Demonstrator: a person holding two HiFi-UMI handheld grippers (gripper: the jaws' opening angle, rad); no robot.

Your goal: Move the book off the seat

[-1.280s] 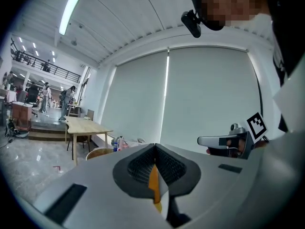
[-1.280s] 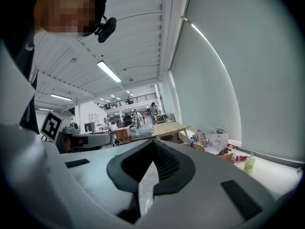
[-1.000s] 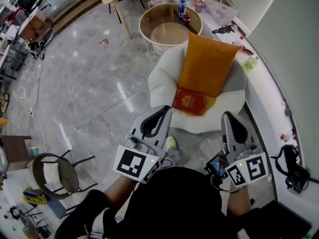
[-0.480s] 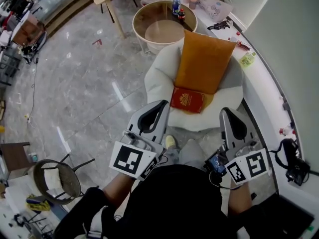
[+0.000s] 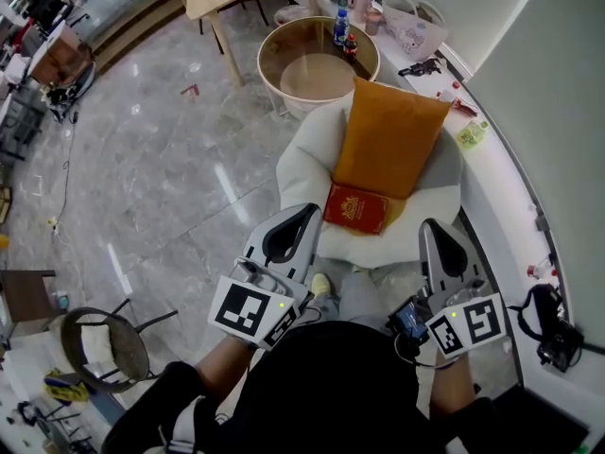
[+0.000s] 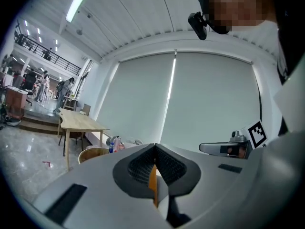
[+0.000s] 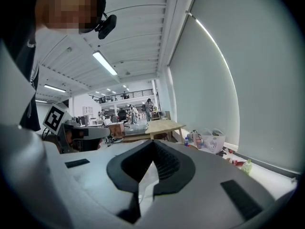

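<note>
- The book (image 5: 357,207) is a flat red rectangle with a gold emblem and gold lettering on its cover. The print is too small to read.
- It lies face up on the front part of the seat (image 5: 304,154), a rounded armchair with puffy white cushions.
- The book's far edge rests against the bottom of an orange pillow (image 5: 389,138). The pillow is rectangular and soft-looking, and it leans upright against the chair's back.
- In the head view the book lies ahead of and between the two grippers.
- The left gripper (image 5: 308,212) points at the book's near left corner and comes just beside it. No contact shows.
- The right gripper (image 5: 435,227) is off the book's right side and clearly apart from it.
- The left gripper's (image 6: 154,150) jaws are pressed together with nothing held. Only a sliver of orange shows through the slit below the ribbed black pads.
- The right gripper's (image 7: 152,146) jaws are likewise closed on nothing.
- Both grippers have smooth grey shells and carry a white cube with black square markers.
- Behind the chair is a round wooden-rimmed table (image 5: 318,61) with small bottles (image 5: 342,28) on it.
- The floor (image 5: 170,159) is glossy grey stone.
</note>
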